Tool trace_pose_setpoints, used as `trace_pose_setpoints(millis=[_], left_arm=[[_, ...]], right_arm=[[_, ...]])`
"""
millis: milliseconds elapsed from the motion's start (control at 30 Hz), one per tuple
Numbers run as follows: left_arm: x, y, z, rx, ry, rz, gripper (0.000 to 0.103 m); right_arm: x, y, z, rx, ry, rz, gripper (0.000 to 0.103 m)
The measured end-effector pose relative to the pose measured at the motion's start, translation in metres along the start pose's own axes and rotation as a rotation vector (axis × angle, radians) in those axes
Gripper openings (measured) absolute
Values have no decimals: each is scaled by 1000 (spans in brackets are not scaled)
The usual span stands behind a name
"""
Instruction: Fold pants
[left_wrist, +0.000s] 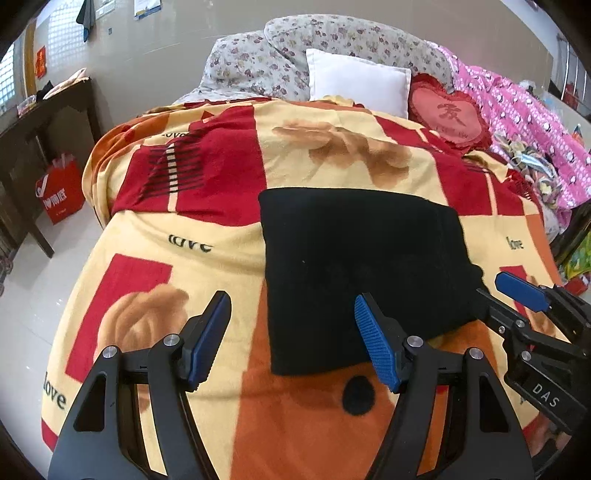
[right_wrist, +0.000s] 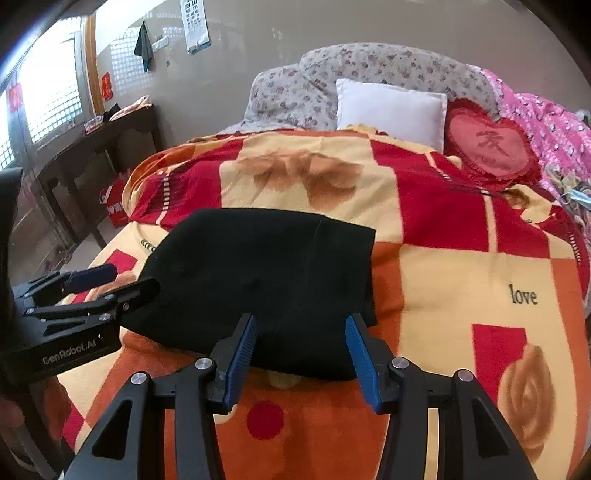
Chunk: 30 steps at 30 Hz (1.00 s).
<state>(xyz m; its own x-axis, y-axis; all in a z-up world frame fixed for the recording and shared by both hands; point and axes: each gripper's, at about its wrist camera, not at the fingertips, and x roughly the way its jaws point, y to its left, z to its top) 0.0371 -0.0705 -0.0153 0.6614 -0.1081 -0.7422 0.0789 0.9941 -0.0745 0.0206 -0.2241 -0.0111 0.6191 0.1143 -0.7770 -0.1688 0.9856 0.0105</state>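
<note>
Looking basically done: black pants sit as a compact folded rectangle on the patterned blanket, left gripper and right gripper both spread, holding nothing, maybe final tidy left.

Black left gripper, blue ribbed pads, silver screws, right gripper marked DAS, GenRobot.AI lettering

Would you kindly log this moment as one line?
pants: folded, flat on blanket | left claw: open, empty | right claw: open, empty
</note>
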Motion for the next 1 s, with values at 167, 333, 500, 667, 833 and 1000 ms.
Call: trace_pose_setpoints(millis=[167, 333, 500, 667, 833, 1000], left_arm=[[-13, -1, -5, 1, -14, 13, 69], [-22, -2, -10, 3, -14, 14, 69], [-33, 0, -13, 7, -38, 21, 69], [-39, 3, -15, 5, -55, 51, 69], [-41, 2, -17, 10, -68, 78, 69], [-41, 1, -18, 20, -78, 99, 69]], right_arm=[[-15, -1, -1, 24, -20, -13, 49], [-25, 3, -4, 27, -31, -41, 49], [-27, 7, -6, 28, -31, -50, 49], [-31, 7, -7, 38, -43, -48, 49], [-28, 7, -8, 45, -31, -47, 49], [-27, 7, -9, 48, -30, -46, 49]])
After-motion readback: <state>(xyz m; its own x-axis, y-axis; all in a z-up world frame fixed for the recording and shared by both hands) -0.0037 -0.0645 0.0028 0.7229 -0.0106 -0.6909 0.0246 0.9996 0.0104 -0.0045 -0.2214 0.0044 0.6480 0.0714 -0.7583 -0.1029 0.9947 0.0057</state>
